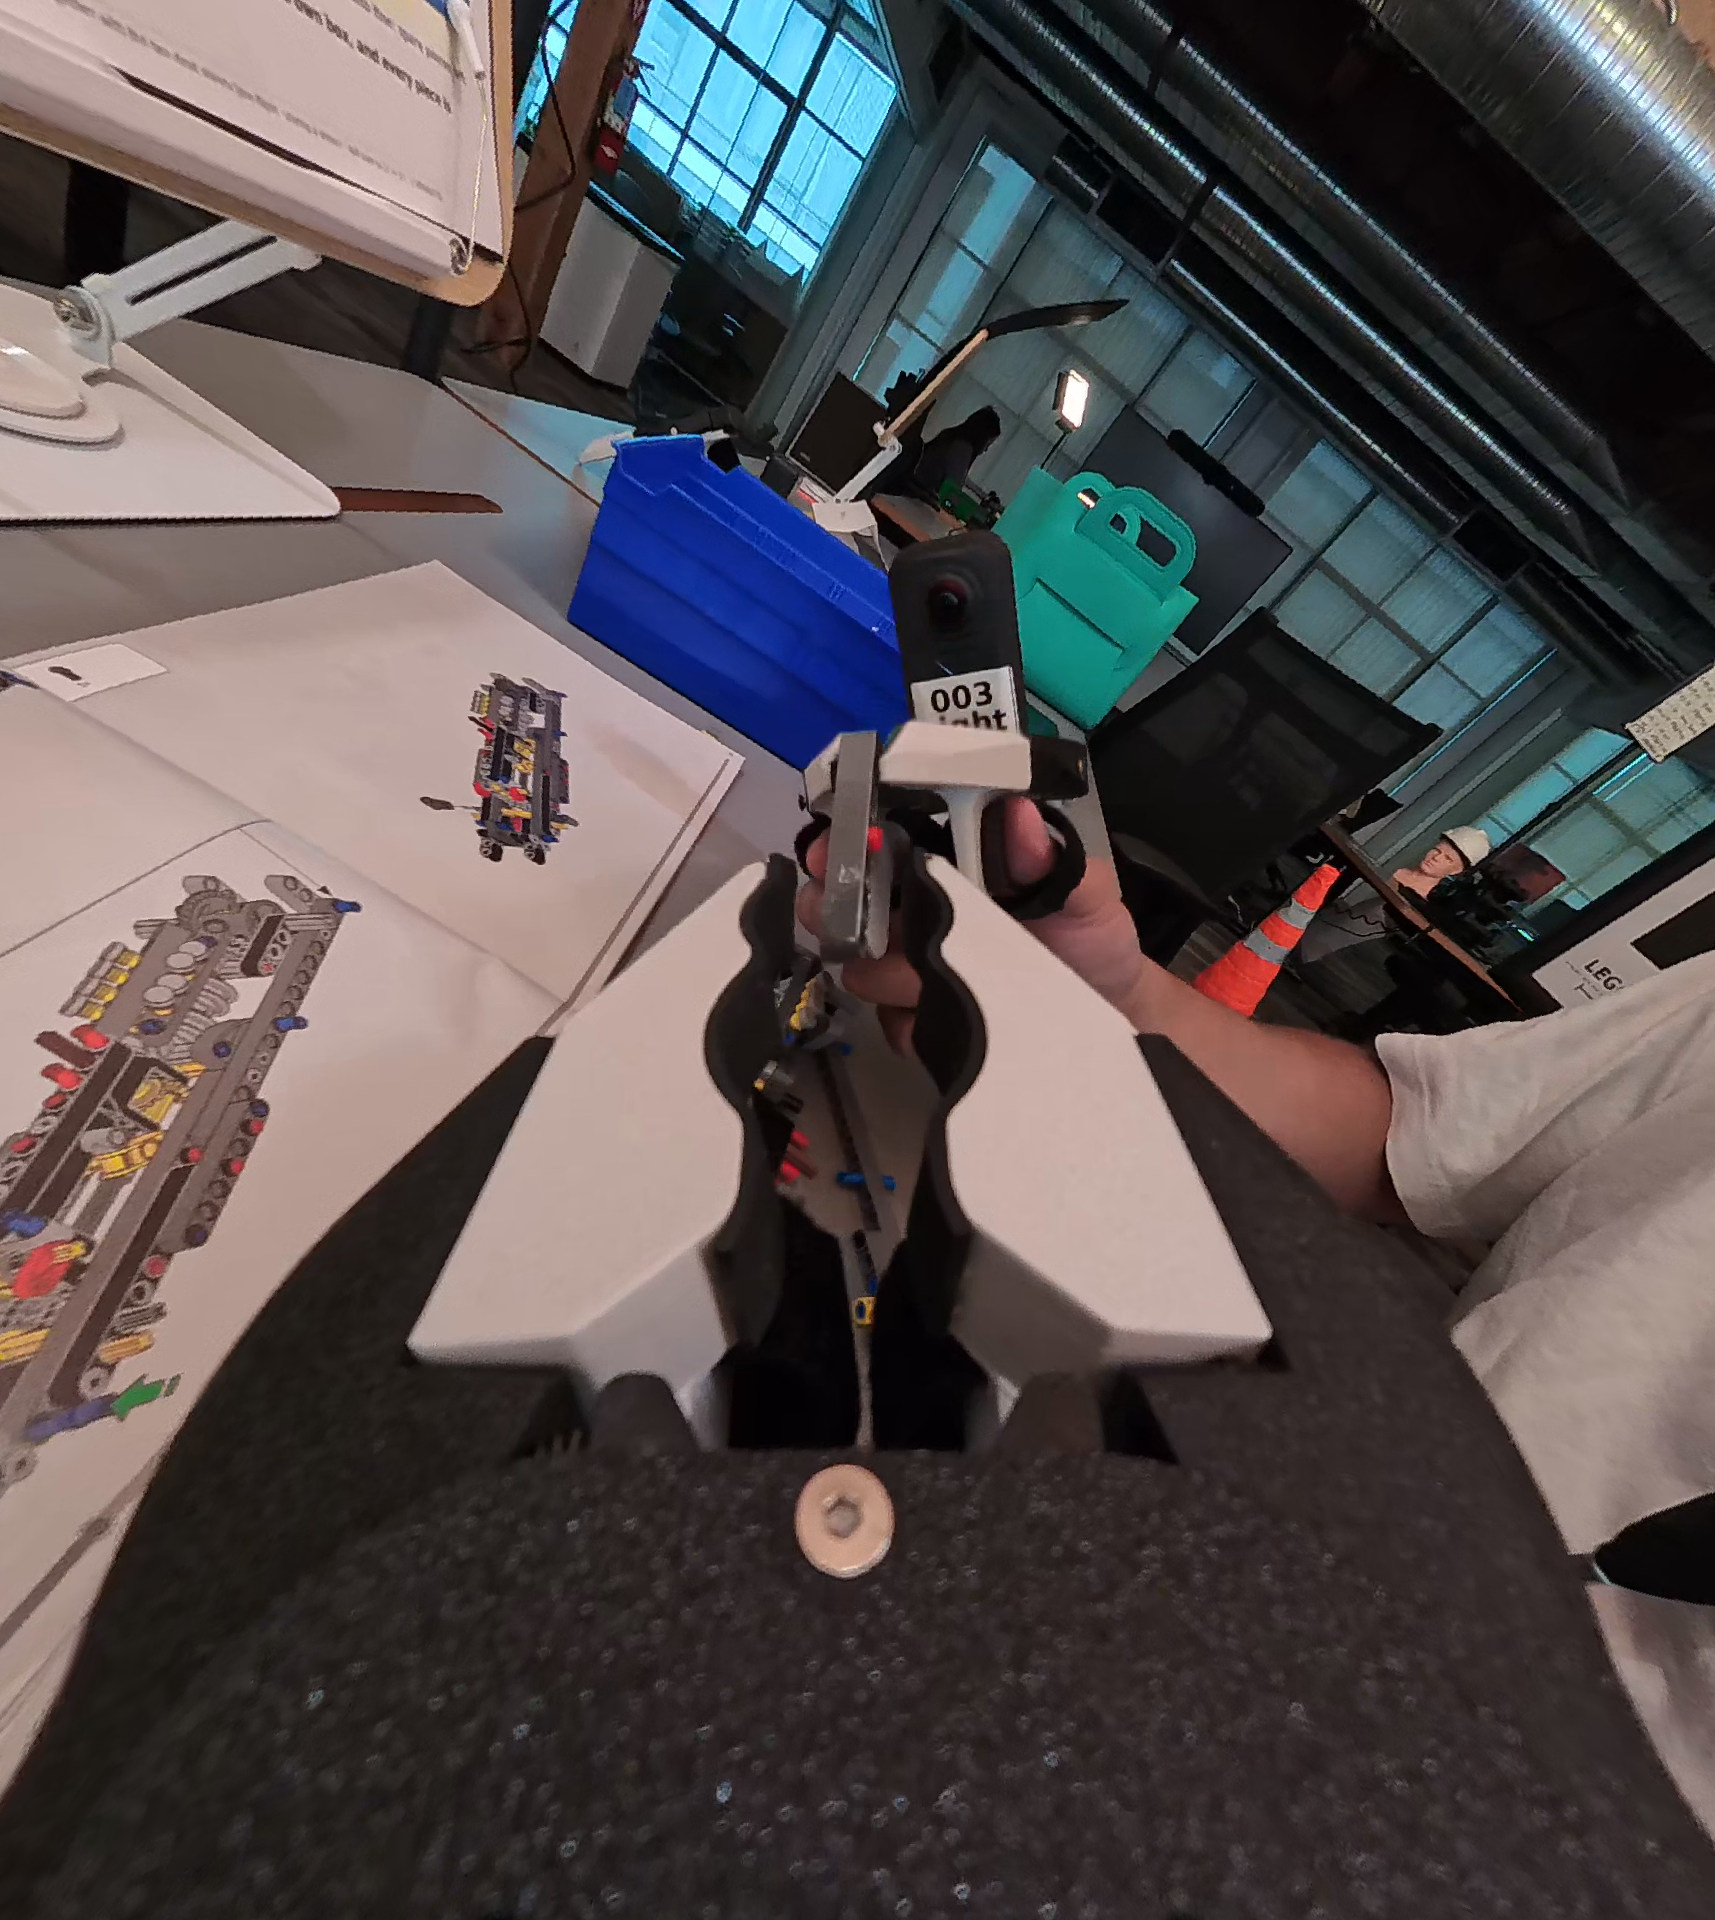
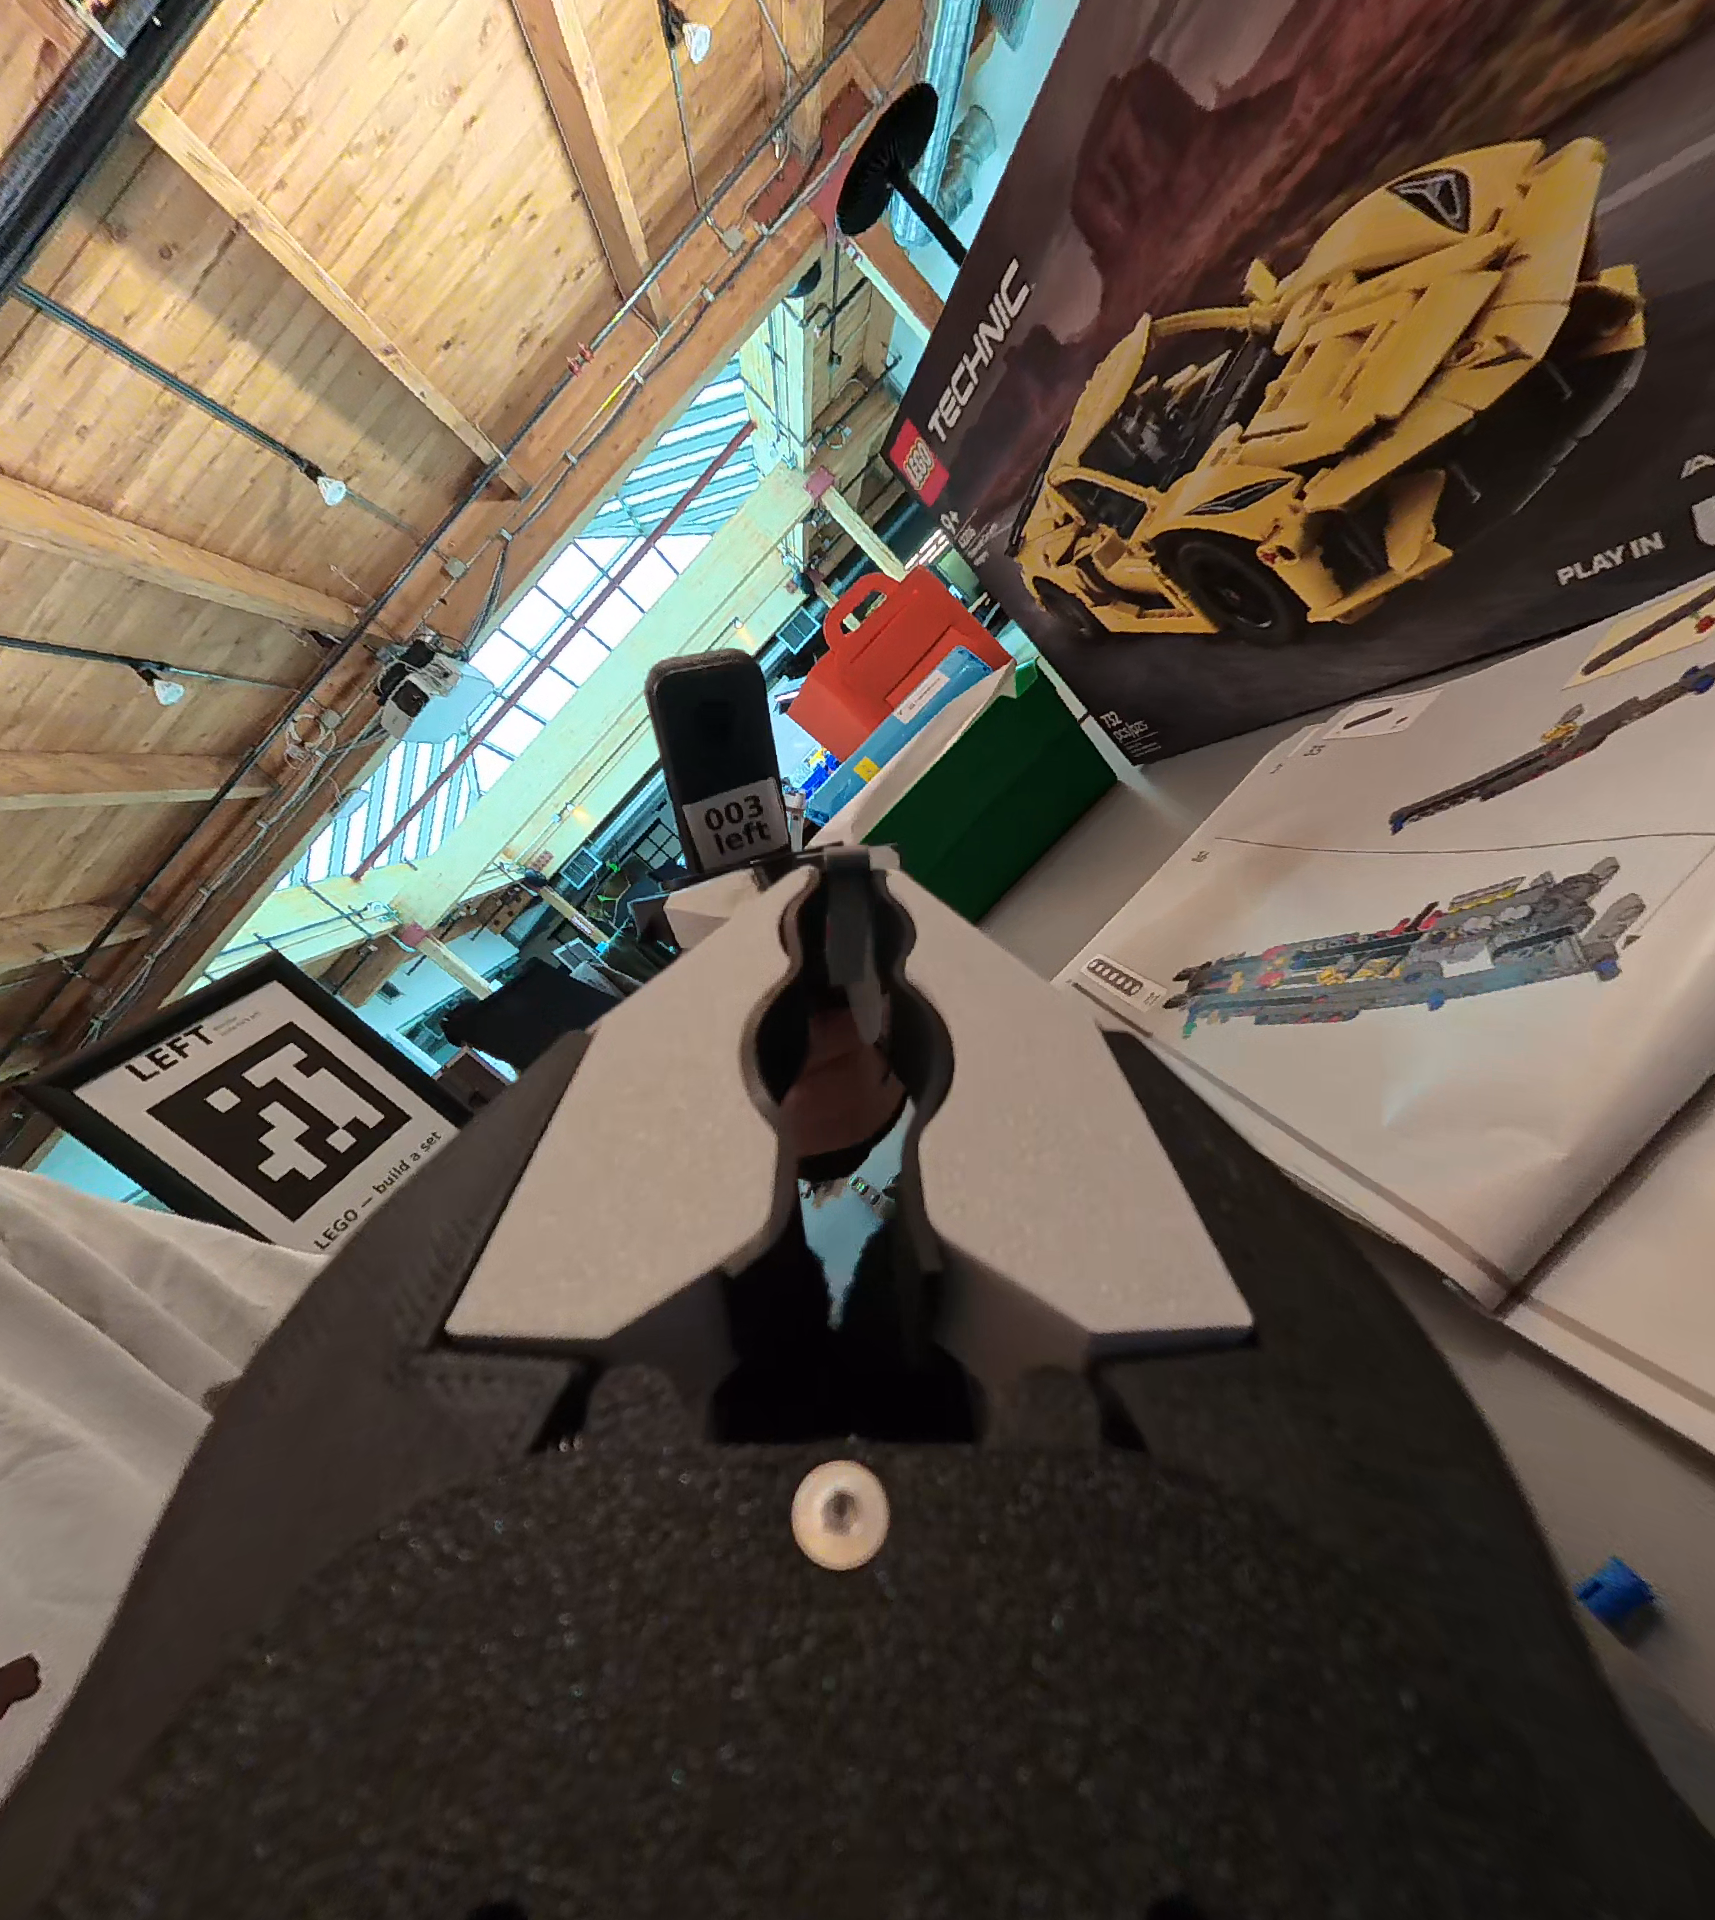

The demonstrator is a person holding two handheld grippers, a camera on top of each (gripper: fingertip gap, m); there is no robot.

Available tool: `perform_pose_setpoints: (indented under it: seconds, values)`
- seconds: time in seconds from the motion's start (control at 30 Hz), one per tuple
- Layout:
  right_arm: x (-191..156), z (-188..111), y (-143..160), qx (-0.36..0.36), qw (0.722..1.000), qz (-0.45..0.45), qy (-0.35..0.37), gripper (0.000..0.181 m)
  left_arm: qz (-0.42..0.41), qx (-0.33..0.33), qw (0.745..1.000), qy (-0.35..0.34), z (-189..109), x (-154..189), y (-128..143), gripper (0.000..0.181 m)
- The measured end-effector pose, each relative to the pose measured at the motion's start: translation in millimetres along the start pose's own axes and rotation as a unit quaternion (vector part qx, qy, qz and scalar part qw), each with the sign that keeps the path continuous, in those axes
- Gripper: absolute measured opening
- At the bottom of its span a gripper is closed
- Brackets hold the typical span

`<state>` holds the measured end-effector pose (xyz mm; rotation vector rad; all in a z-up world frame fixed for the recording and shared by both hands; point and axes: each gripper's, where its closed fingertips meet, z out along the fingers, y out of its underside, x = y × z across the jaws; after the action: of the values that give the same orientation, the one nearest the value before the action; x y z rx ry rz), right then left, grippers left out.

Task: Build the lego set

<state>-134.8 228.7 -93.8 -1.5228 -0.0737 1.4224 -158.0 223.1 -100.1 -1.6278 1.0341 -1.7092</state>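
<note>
- Your left tongs [image 1: 837, 1049] were clenched on the lego chassis [image 1: 832, 1164], a long grey assembly with red, blue and yellow pins, seen edge-on between the black pads.
- The chassis was held up off the desk [image 1: 479, 499], above the near edge, with its far end poking out past the fingertips.
- Your right tongs [image 1: 858, 831] met it there, closed down on a grey beam [image 1: 848, 862] at that far end; a small red pin showed just beside the beam.
- In the right wrist view, your right tongs [image 2: 848, 935] were pinched together at the tips around that same grey beam [image 2: 858, 966], with the left tool's camera stalk [image 2: 718, 758] directly beyond.
- Your right hand [image 1: 1061, 914] gripped the handle of the right tool.
- The open instruction booklet [image 1: 240, 935] lay flat on the desk to the left of the chassis.
- A blue bin [image 1: 728, 592] stood at the far edge of the desk.
- The set's box [image 2: 1352, 343] stood upright behind the booklet [image 2: 1455, 987].
- A loose blue piece [image 2: 1617, 1595] sat on the desk near your right tool.
</note>
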Motion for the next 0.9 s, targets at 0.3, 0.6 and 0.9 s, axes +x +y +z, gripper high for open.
perform_pose_setpoints:
  seconds: [0.3, 0.6, 0.9]
  values:
    - [-0.9, 10.0, 24.0, -0.071, 0.996, -0.041, 0.018, 0.005, 0.011, -0.056, 0.998, 0.003, 5.5, 2.4, 18.9, 0.018]
    - [-6.5, 3.8, 26.2, -0.100, 0.994, -0.036, 0.001, 0.005, 0.011, -0.103, 0.994, 0.023, 10.5, 7.8, 37.7, 0.009]
    - [-6.3, 1.6, 36.8, -0.141, 0.989, -0.042, 0.005, 0.006, 0.008, -0.109, 0.993, 0.035, 11.6, 11.2, 41.0, 0.010]
